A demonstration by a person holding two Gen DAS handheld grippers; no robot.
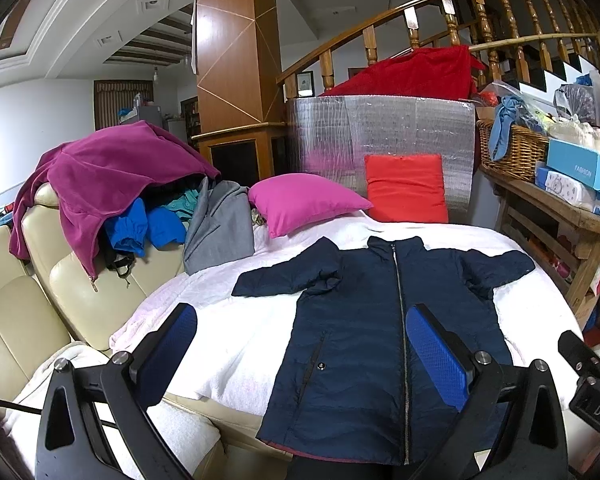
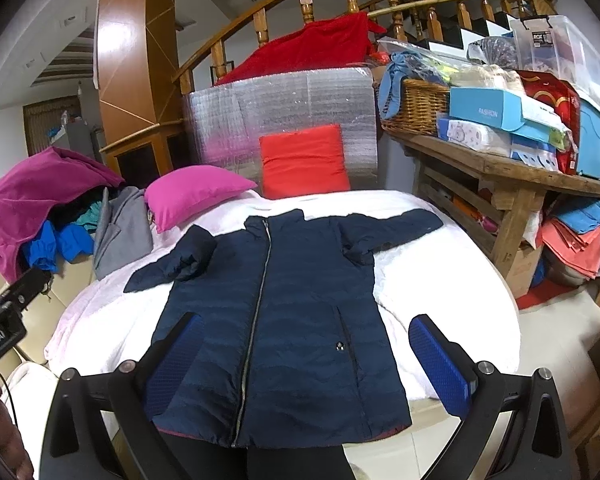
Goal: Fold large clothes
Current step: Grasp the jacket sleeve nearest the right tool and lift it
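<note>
A navy zip-up puffer jacket (image 1: 360, 332) lies flat, front up and zipped, on a white blanket (image 1: 228, 336); both sleeves are spread outward. It also shows in the right wrist view (image 2: 284, 320). My left gripper (image 1: 300, 352) is open and empty, held above the jacket's hem, left of the zip. My right gripper (image 2: 306, 360) is open and empty, held above the hem, right of the zip. Its body shows at the right edge of the left wrist view (image 1: 592, 376).
A pink pillow (image 1: 300, 200) and a red cushion (image 1: 406, 186) sit behind the jacket. A heap of clothes (image 1: 112, 184) lies on the cream sofa (image 1: 16, 312) to the left. A cluttered wooden table (image 2: 500, 168) stands to the right.
</note>
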